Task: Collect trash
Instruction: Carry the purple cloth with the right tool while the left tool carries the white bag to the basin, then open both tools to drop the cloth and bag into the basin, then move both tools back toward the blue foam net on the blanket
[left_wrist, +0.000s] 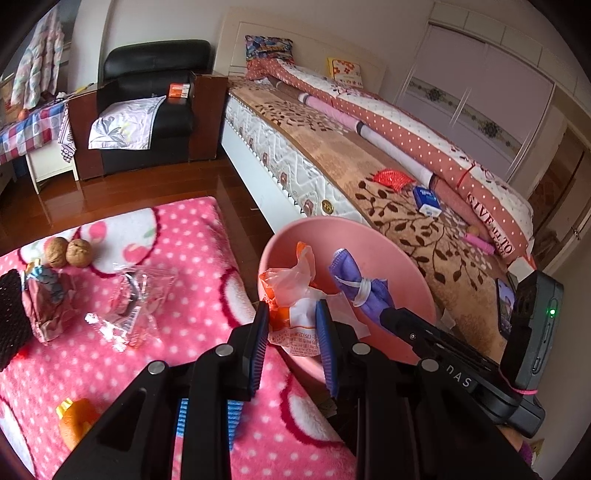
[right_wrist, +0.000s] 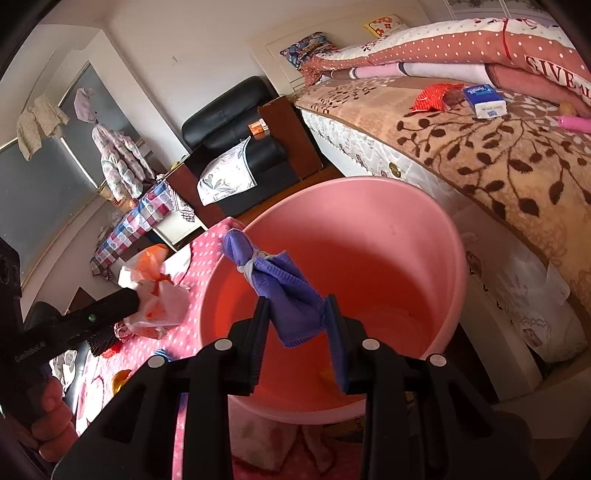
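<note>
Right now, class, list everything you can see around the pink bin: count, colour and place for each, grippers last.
bin: one, pink, beside the bed
mask: one, purple, over the bin, in right gripper
wrapper: one, orange and white, at the bin's rim, in left gripper
walnuts: two, brown, on blanket
blanket: one, pink with white dots, left of bin
clear plastic: crumpled, on blanket
armchair: one, black, far wall
left gripper: shut on wrapper
right gripper: shut on mask

Readable text:
- Folded red quilt (left_wrist: 491, 218) on the bed: white capitals "GIVE", then smaller letters, partly "TO"; the rest is illegible.
- Orange-and-white wrapper (left_wrist: 295, 332): small printed line, too fine to read.
- Black gripper body (right_wrist: 31, 352): faint lettering, not legible.
- Blue box (right_wrist: 484, 99): print blurred.
</note>
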